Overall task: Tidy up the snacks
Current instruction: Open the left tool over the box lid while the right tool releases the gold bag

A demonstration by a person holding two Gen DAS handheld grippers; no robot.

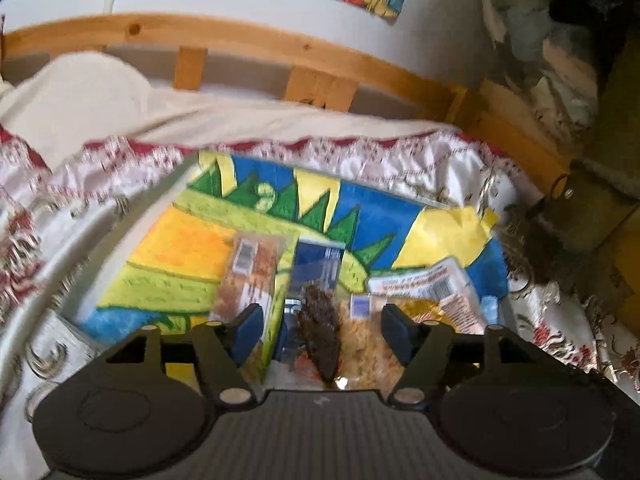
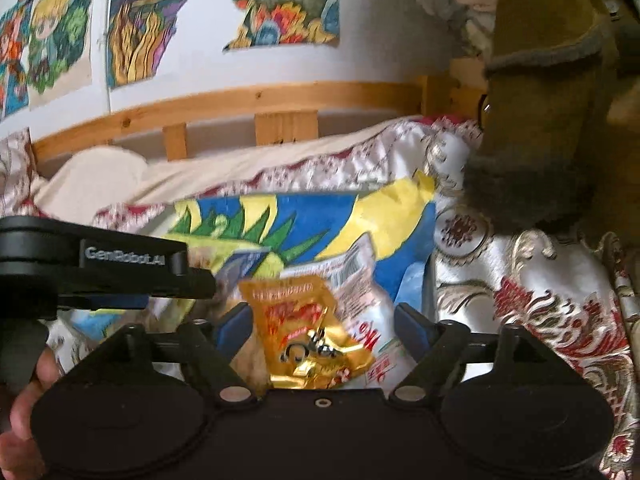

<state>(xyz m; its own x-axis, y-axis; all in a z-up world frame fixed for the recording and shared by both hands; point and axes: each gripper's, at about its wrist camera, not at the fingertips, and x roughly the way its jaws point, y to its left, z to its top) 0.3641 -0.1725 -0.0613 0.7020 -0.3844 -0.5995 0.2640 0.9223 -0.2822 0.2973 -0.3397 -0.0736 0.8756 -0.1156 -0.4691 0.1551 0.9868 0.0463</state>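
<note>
Lettering "GenRobot.AI" marks left claw (image 2: pixel 120 300); gold packet (image 2: pixel 312 332) print unreadable

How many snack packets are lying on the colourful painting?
5, maybe more hidden. A granola bar lies at the left, a dark blue packet beside it, a brown clear-wrapped snack in the middle, then a gold packet overlapping a white packet at the right.

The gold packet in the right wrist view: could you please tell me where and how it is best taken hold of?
Probably by the gold packet's upper flat half, coming from above and in front. It lies crumpled on the white bag, between the open fingers of the right gripper, so closing across its width looks simplest.
</note>
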